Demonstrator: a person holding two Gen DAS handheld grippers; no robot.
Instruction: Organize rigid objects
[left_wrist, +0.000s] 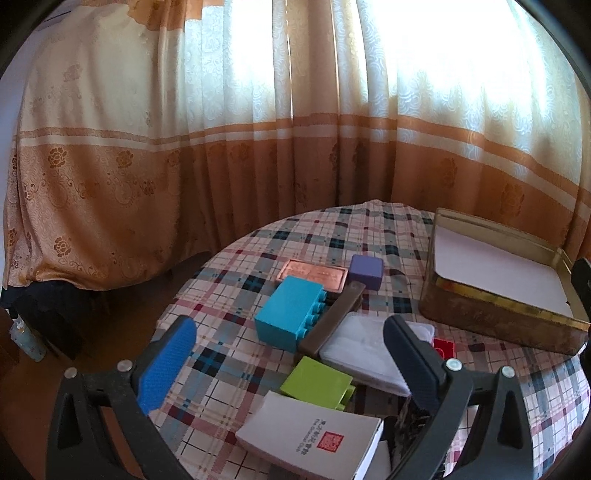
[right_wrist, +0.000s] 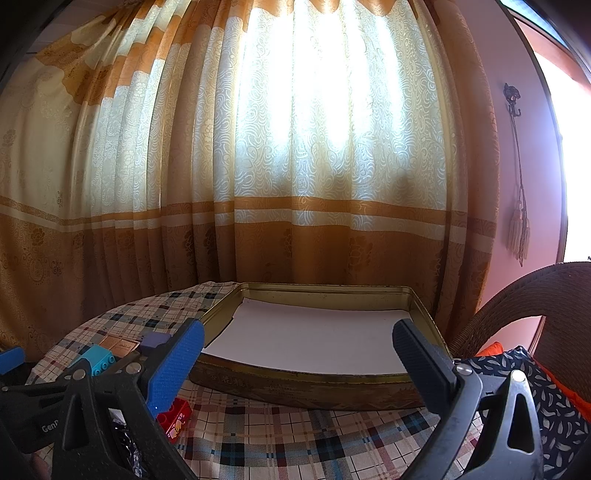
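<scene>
A round table under a plaid cloth (left_wrist: 236, 332) stands before long orange and cream patterned curtains (left_wrist: 258, 147) lit from behind by a window. The landmark is a shallow rectangular gold metal tin (right_wrist: 306, 387), lidless and lined with a white sheet, sitting at the far right part of the table.

To the left of the tin lies a cluster of loose items: a purple cube (left_wrist: 365, 271), a flat copper-coloured rectangular plate (left_wrist: 314, 275) touching it on the side away from the tin, a large turquoise plastic building brick (left_wrist: 288, 314) nearer the camera, and a dark brown flat bar (left_wrist: 328, 321) lying diagonally against the brick. Nearer still from the tin are a clear plastic case (left_wrist: 362, 350), a lime green plastic brick (left_wrist: 316, 380) and a white box with a red seal mark (left_wrist: 314, 439). A small red brick (right_wrist: 175, 421) lies just in front of the tin's near left corner.

The left gripper (left_wrist: 291, 369) hovers over the cluster with its jaws spread wide, holding nothing. The right gripper (right_wrist: 299, 369) is likewise wide open and empty, facing the tin's near wall. A brown wicker chair (right_wrist: 535, 295) stands right of the tin.
</scene>
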